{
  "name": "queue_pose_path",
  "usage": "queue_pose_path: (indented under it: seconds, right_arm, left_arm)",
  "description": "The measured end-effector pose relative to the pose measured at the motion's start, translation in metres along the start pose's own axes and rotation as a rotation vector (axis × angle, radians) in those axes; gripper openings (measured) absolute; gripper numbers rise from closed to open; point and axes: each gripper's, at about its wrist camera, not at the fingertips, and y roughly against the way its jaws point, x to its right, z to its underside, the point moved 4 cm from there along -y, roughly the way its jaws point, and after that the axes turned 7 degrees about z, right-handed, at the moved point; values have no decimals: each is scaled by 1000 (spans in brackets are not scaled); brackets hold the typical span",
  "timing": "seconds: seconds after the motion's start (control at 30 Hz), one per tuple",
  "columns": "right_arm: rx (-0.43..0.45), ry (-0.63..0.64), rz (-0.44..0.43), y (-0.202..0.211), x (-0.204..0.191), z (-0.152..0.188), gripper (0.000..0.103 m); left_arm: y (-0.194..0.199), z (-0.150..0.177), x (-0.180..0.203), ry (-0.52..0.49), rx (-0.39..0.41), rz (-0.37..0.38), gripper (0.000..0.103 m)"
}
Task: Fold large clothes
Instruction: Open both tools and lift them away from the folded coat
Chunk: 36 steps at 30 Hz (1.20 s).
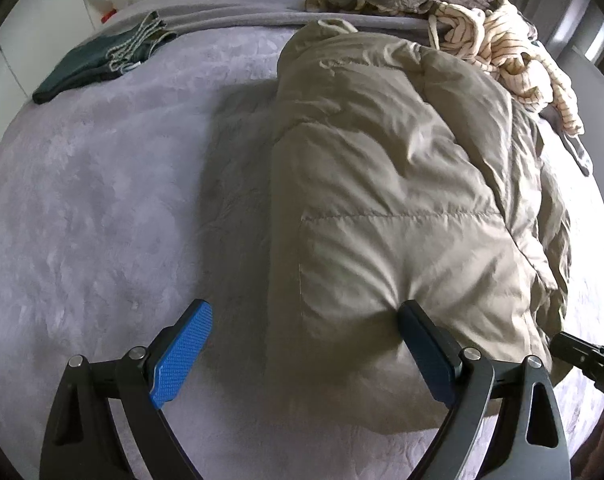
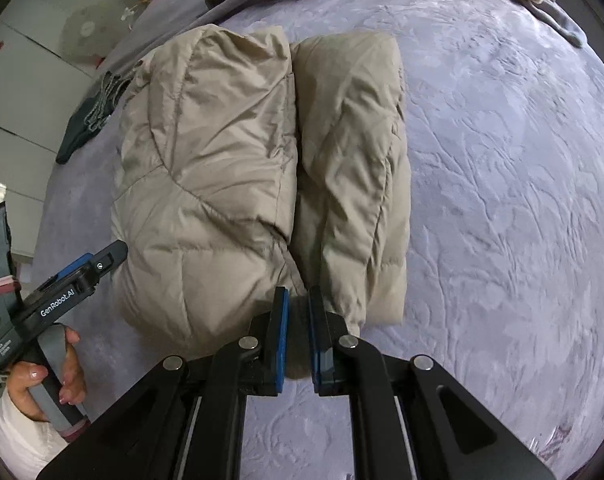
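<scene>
A: Left side first. What lies there?

B: A dark folded garment point(image 1: 82, 70) at the far left of the bed point(image 1: 102, 220), well apart from the coat point(image 1: 381, 184). The bed carries a grey-lilac plush cover.

A: The left gripper point(image 1: 305, 330)?

B: Jaws stand wide open. One blue pad hangs over the bare cover; the other presses a dent into the coat's near end. Nothing is clamped between them. A hand point(image 2: 50, 376) holds its grey handle, white sleeve at the wrist.

A: The coat itself?

B: Beige, quilted, folded lengthwise into a long bundle at mid-bed. The right wrist view shows two padded rolls side by side, touching along a seam-like gap.

A: The right gripper point(image 2: 298, 320)?

B: Jaws nearly closed, at the near end of that gap. A grey-brown fold sits between the pads; whether they pinch it, I cannot tell.

A: Farther right?

B: A heap of clothes point(image 1: 501, 40), striped cream and brown, at the far edge beyond the coat.
</scene>
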Motion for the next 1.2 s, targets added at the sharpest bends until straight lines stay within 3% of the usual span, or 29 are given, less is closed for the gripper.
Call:
queue_pose_path:
  seconds: [0.2,0.27,0.33,0.57,0.7,0.73,0.77,0.83,1.0,1.07,1.2]
  right_arm:
    - [-2,-29,27,10,7,7,10]
    - [5,-37,37,20,8,23,10]
    - [9,-41,45,23,10,24,10]
    - [18,-77,66,38,4,28,11]
    - [28,-87,91,49,1,34,12]
    - [35,-82,105,53,-2,36,23]
    - [45,-73,116,58,-4,38,45]
    - [68,-50,117,67,-11,41,60]
    - [95,-5,144,85,-20,45,63]
    - [111,9,143,92,-20,45,79]
    - [153,51,146,111,-21,46,88]
  left_arm:
    - [3,4,-6,16,-28,19,95]
    - [9,5,-5,2,-13,21,95]
    - [18,7,-4,-9,13,29,103]
    - [45,15,-4,-47,26,3,103]
    - [64,22,-3,-57,42,38,103]
    - [67,24,-3,-63,38,31,103]
    - [71,25,-2,-70,31,15,103]
    - [82,28,0,-68,41,8,103]
    - [113,38,8,-49,81,2,103]
    - [127,41,13,-49,101,-17,103]
    - [155,49,22,-29,128,-37,103]
